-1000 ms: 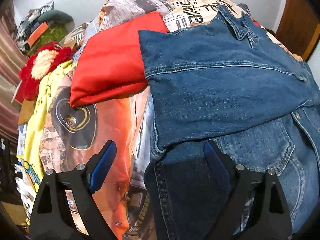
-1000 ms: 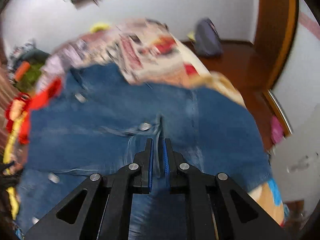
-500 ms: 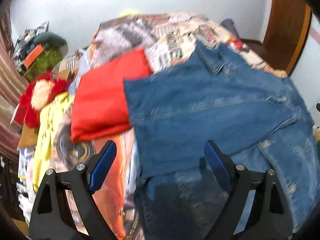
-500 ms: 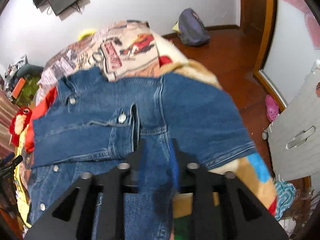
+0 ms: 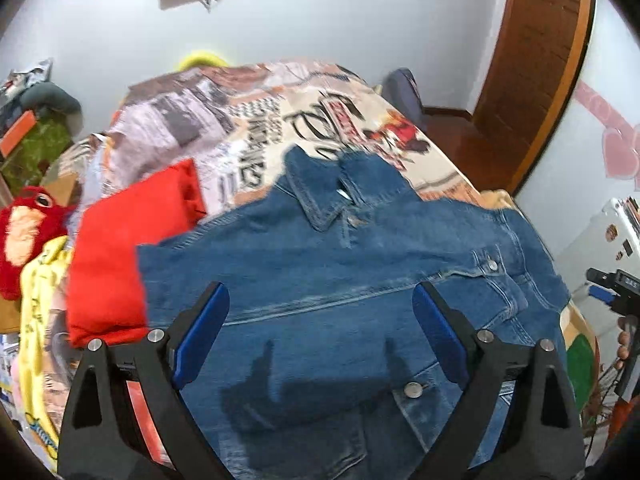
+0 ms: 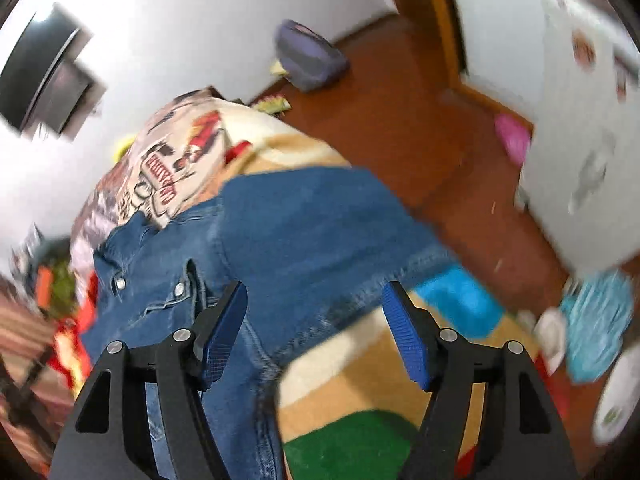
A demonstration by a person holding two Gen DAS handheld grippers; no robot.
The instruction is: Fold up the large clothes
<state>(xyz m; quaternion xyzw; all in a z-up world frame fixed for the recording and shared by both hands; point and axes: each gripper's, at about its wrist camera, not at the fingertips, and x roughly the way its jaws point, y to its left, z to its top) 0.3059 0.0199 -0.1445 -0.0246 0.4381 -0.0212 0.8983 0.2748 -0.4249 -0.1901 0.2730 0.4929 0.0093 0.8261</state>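
A blue denim jacket (image 5: 360, 280) lies on the printed bedspread (image 5: 256, 140), collar toward the far wall, one sleeve folded across its front. My left gripper (image 5: 320, 328) is open and empty, raised above the jacket's lower part. My right gripper (image 6: 316, 328) is open and empty, above the jacket's right sleeve (image 6: 312, 232), which lies at the bed's right edge. The right gripper also shows at the right edge of the left wrist view (image 5: 616, 292). The right wrist view is blurred.
A folded red cloth (image 5: 124, 248) lies left of the jacket, with a yellow garment (image 5: 36, 312) and a red plush toy (image 5: 24, 232) beyond it. A backpack (image 6: 308, 56) sits on the wooden floor (image 6: 400, 120). A white cabinet (image 6: 580, 140) stands to the right.
My right gripper opened and let go of the jacket, then pulled back to the right. My left gripper rose and drew back, still open.
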